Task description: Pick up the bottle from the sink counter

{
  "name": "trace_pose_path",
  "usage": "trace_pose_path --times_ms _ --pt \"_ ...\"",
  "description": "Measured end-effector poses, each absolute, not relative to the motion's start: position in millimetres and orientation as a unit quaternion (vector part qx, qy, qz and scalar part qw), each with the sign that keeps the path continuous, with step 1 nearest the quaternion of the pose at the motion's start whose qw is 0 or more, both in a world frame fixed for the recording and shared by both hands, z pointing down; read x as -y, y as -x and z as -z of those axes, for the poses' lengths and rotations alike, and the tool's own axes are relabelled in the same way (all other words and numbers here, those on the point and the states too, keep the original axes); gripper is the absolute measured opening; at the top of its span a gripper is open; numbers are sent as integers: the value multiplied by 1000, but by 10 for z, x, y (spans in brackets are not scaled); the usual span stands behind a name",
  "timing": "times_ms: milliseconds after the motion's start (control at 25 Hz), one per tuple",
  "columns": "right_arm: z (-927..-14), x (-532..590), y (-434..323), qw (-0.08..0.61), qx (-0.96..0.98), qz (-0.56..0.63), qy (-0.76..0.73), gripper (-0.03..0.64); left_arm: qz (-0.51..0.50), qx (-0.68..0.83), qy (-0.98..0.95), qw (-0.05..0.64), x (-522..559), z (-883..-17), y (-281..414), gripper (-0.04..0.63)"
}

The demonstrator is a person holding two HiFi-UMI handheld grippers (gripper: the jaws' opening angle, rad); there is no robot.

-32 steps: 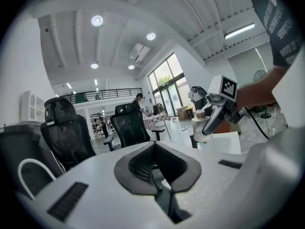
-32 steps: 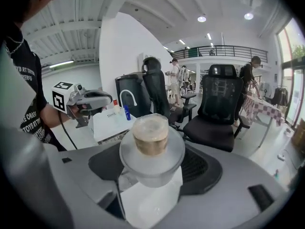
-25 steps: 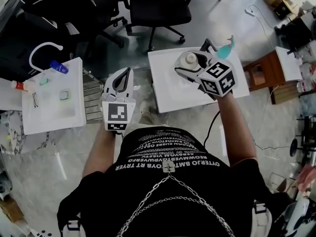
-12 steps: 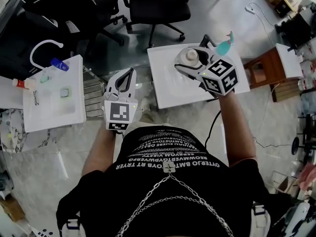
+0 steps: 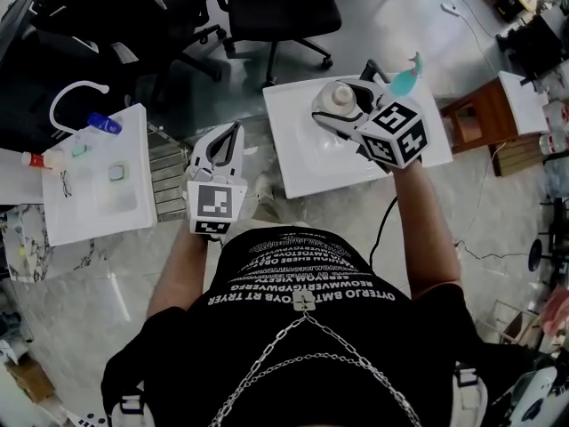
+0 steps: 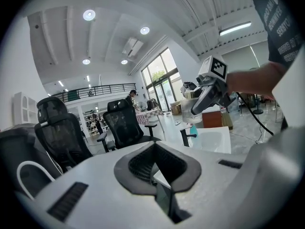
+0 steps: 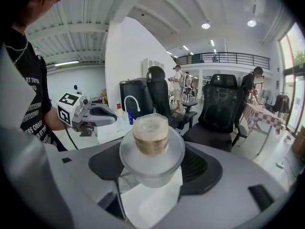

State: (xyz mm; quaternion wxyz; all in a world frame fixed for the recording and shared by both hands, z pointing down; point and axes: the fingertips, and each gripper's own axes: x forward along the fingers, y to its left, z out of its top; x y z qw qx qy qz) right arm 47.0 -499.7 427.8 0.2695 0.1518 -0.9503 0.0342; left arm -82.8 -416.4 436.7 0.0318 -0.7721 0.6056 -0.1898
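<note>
The right gripper (image 5: pixel 348 103) has its jaws clamped on the bottle (image 5: pixel 338 99), a frosted round one with a pale cap. It sits at the upper middle of the head view, over the far part of the white counter (image 5: pixel 302 163). In the left gripper view the bottle appears to hang clear of the counter top, so the pick looks all but done. What seems left is to raise it straight and keep it level, with a firm grip, since the smooth round body could slip or turn between the jaws.

The left gripper (image 5: pixel 227 140) hovers left of centre, off the counter's near left corner, with its jaws together and nothing between them.

The counter is a plain white sink unit with a shallow basin, and a teal item (image 5: pixel 405 80) sits at its far right edge. At the left of the frame is a second counter (image 5: pixel 98 212) with a white arched faucet (image 5: pixel 76 92) and a blue bottle (image 5: pixel 105 124). Black chairs (image 5: pixel 280 7) line the top of the frame, and a wooden stand (image 5: pixel 467 123) is at the right. The floor (image 5: pixel 80 310) is pale and glossy.
</note>
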Motion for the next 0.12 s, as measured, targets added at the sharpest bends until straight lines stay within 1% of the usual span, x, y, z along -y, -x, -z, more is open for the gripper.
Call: trace_pose_path --times_ms 120 --pt "-4341 5114 -435 278 948 -34 -152 333 190 -603 774 29 4299 -4379 855 5"
